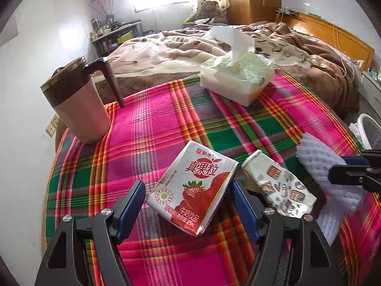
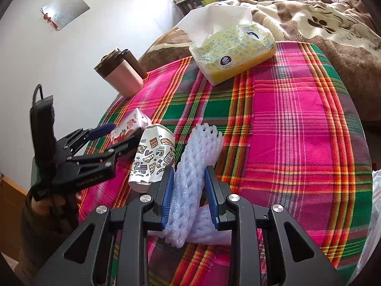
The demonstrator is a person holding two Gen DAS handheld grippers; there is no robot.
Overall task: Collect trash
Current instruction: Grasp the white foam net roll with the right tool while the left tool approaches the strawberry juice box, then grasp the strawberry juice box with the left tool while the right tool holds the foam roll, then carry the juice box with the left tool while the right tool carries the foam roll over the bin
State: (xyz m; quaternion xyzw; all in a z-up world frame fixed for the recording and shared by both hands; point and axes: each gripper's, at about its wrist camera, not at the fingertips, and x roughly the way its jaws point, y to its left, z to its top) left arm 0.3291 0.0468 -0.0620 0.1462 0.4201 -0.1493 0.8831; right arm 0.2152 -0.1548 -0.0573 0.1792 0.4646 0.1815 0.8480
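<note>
A strawberry milk carton lies flat on the plaid tablecloth. My left gripper straddles it, open, with a gap between the left pad and the carton. Just right of the carton lies a crushed patterned paper cup. My right gripper is shut on a white foam net, its blue pads squeezing the net's middle. In the right wrist view the left gripper shows at the left, the carton between its fingers and the cup beside it. The right gripper and the net enter the left wrist view from the right.
A pink and brown lidded mug stands at the table's back left. A yellow tissue pack sits at the back. Behind the table is a bed with a brown blanket. A white bin rim shows at the right.
</note>
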